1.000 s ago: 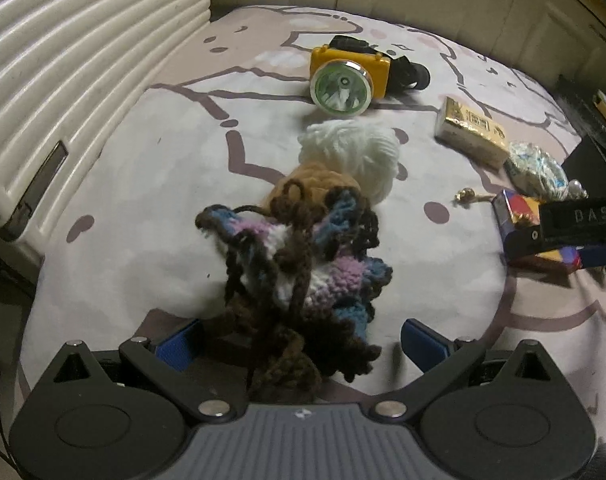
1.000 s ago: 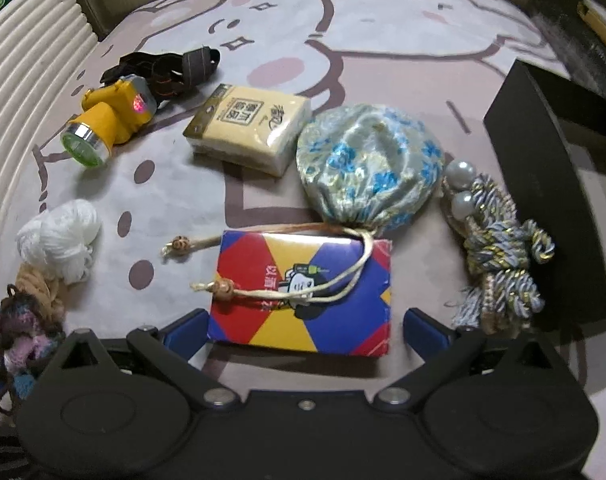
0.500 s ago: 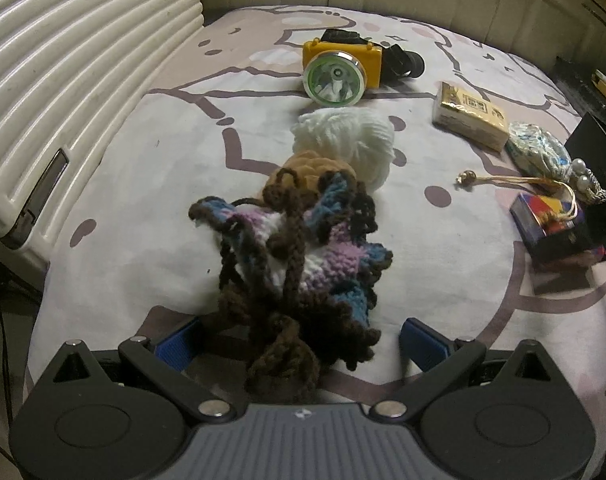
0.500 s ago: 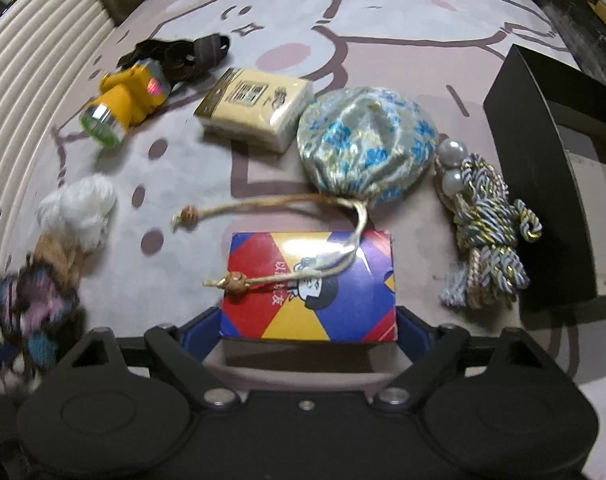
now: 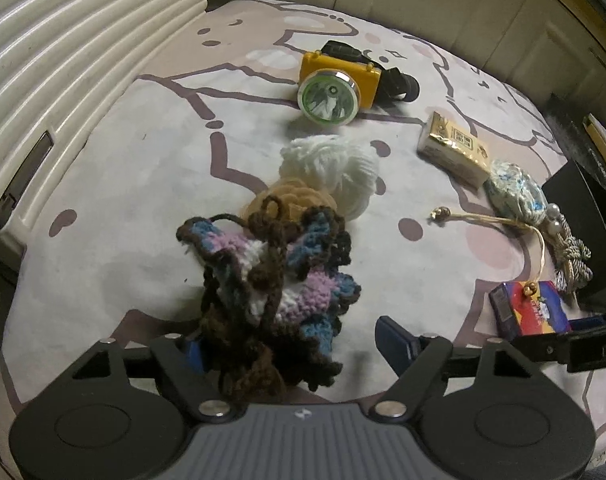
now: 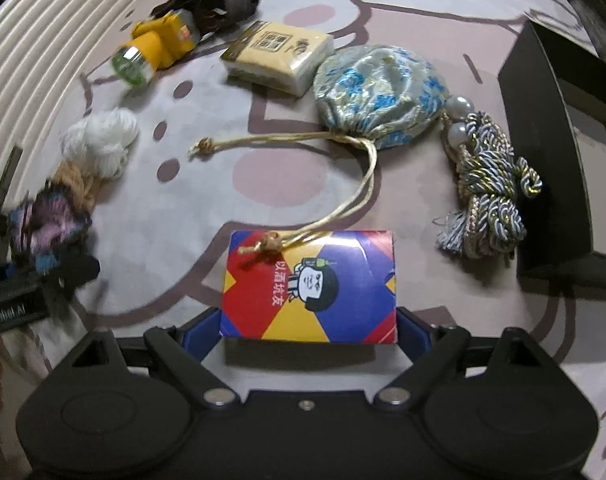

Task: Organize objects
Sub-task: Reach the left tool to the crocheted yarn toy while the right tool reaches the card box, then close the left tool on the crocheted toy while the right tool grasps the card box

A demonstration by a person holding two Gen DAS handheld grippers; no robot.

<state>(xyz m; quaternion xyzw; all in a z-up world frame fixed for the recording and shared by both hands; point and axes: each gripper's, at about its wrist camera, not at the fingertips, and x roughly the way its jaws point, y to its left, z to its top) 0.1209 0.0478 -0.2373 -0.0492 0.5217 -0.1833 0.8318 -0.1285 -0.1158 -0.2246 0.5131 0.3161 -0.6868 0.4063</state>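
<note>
My left camera shows the cartoon-print bed cover (image 5: 143, 184) running up to a ribbed white suitcase (image 5: 75, 52), which the right camera catches only as a strip at its edge. On my right view the black box (image 6: 551, 168) stands open at the far right, its pale interior visible; from the left view it is just a dark corner.

The left gripper (image 5: 299, 344) has its jaws spread wide, with the multicolour crochet piece (image 5: 271, 268) lying between them; the left pad is hidden by brown yarn, so I cannot tell if it touches. The piece leans against a tan ball and a white yarn ball (image 5: 331, 168) behind it.

The right gripper (image 6: 309, 332) has its jaws at either side of the colourful card box (image 6: 311, 284), blue pads right against its edges; I can't tell if they are pressing it.

Only the right view shows the blue brocade pouch (image 6: 379, 92) clearly, its cord draped onto the card box, the tassel (image 6: 487, 192) beside it, and the tissue pack (image 6: 279, 52). The yellow headlamp (image 5: 335, 88) faces my left camera lens-on.
</note>
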